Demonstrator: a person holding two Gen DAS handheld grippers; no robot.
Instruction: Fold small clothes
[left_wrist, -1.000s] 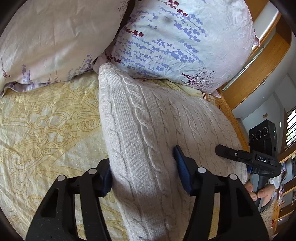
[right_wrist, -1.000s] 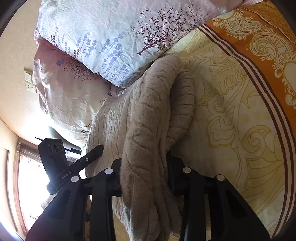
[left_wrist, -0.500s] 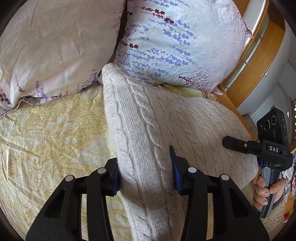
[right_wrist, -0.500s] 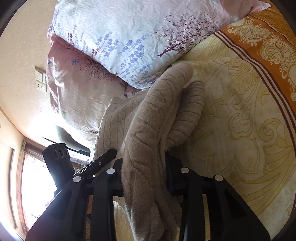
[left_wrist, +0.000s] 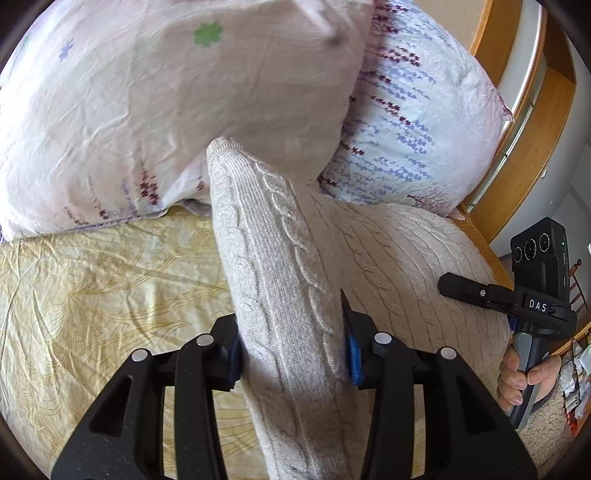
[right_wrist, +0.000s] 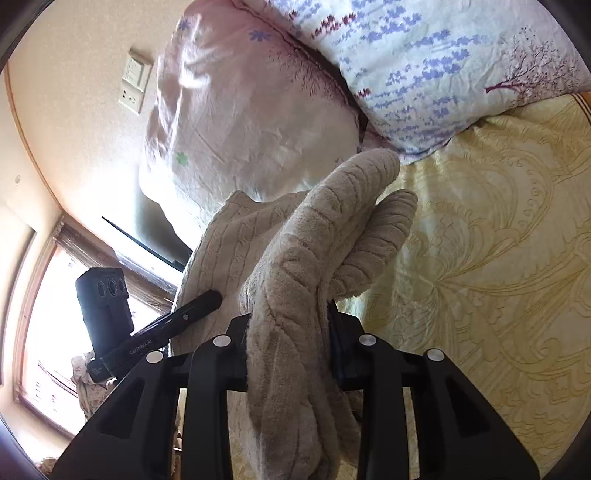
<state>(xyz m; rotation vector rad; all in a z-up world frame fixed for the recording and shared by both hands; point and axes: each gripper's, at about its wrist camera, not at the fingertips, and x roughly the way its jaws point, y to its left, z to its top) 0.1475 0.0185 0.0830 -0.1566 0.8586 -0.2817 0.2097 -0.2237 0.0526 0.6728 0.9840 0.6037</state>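
here the cable-knit sweater (left_wrist: 288, 280) hangs lifted over the yellow bedspread (left_wrist: 92, 280), its long fold running away toward the pillows (left_wrist: 166, 103), with the left gripper (left_wrist: 291, 350) and right gripper (right_wrist: 288, 332) both clamped on its near edge, side by side.

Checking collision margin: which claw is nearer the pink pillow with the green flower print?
Left. The left claw, whose jaws have just been closing on the cream cable-knit sweater, sits directly below the pink pillow; the right claw is off to the side, nearer the lavender-print pillow.
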